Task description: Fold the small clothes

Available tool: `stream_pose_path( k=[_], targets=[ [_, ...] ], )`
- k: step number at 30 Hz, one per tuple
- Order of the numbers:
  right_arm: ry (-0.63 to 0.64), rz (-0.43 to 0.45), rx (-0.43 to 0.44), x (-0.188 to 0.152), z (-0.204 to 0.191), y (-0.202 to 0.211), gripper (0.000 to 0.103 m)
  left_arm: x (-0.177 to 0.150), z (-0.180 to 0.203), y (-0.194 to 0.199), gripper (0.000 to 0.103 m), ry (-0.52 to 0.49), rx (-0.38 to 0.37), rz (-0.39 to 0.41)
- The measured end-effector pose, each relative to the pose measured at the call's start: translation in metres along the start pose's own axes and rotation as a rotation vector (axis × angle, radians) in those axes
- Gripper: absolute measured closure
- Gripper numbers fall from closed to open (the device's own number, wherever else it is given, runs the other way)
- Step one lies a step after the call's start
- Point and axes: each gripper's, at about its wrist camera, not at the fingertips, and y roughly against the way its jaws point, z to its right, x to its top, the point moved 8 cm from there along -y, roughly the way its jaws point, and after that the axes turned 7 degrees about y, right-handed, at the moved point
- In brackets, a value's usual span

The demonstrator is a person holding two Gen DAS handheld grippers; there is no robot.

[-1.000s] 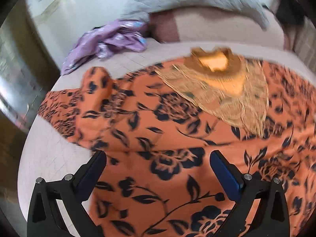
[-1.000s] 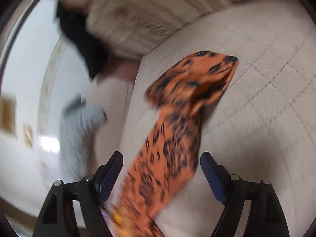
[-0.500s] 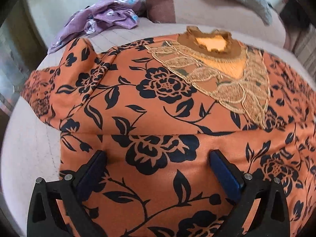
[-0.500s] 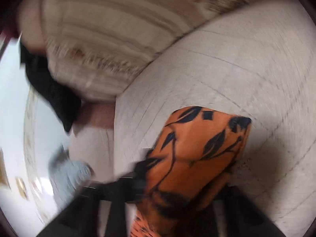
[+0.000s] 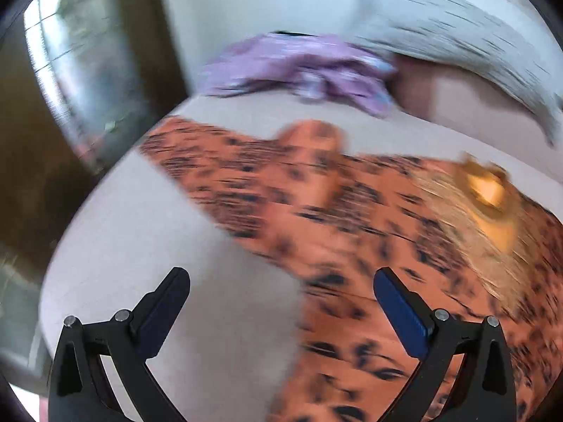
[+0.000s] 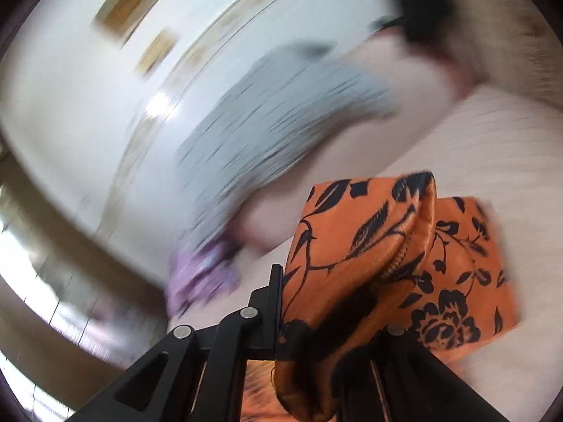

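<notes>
No legible text, label, brand, number or sign in either wrist view. Both frames motion-blurred. The two framed items on the wall (image 6: pixel 133 3) are too smeared to tell whether they carry any writing.

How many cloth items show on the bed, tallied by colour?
Orange floral: 1, the garment, one end shut in the right gripper
Purple: 1, the crumpled cloth
Grey: 1, the quilt
Total: 3
</notes>
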Motion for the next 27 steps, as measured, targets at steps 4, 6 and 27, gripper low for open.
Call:
stream_pose_path(
  k=[4, 6, 27],
  targets=[
    [0.075, -0.12, 0.081, -0.057, -0.089, -0.067, 0.097, 0.015, -0.04, -0.006, 0.0, 0.113, 0.037, 0.001],
    [0.086, -0.191, 0.112, -0.087, -0.118, -0.097, 0.093, 0.018, -0.051, -0.006, 0.0, 0.15, 0.04, 0.002],
    [0.095, -0.249, -0.055, -0.129, -0.018, -0.064, 0.043, 0.016, 0.003, -0.006, 0.0, 0.031, -0.119, 0.01]
  ],
)
